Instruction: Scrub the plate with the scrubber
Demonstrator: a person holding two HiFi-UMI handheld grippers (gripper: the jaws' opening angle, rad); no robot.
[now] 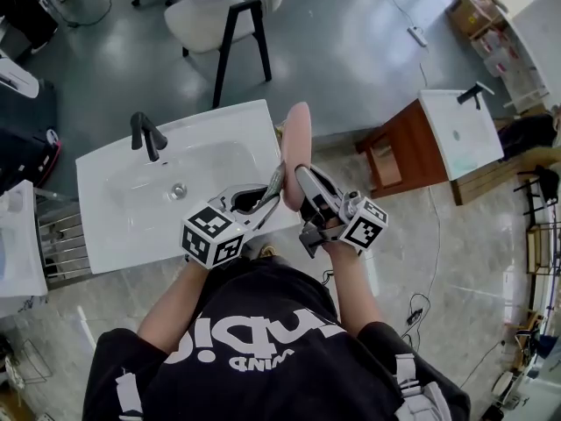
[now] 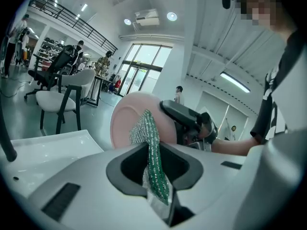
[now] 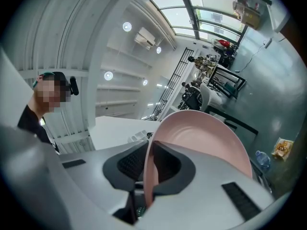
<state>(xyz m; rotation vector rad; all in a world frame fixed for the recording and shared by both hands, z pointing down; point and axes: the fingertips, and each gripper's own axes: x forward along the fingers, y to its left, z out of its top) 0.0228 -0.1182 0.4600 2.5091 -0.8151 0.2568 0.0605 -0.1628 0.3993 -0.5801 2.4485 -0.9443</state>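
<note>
A pink plate (image 1: 296,152) stands on edge over the right end of the white sink (image 1: 114,226). My right gripper (image 1: 304,202) is shut on its rim, and the plate (image 3: 201,138) fills the right gripper view, its rim wedged between the jaws. My left gripper (image 1: 263,202) is shut on a green and silver mesh scrubber (image 1: 275,182). In the left gripper view the scrubber (image 2: 151,152) rises from the jaws and lies against the plate (image 2: 125,121). The right gripper (image 2: 192,121) shows behind the plate there.
A black faucet (image 1: 147,133) and a drain (image 1: 178,190) sit in the sink. A white chair (image 1: 219,16) stands on the floor beyond it. A wooden cabinet with a second white basin (image 1: 460,130) stands to the right. A wire rack (image 1: 61,239) is at the left.
</note>
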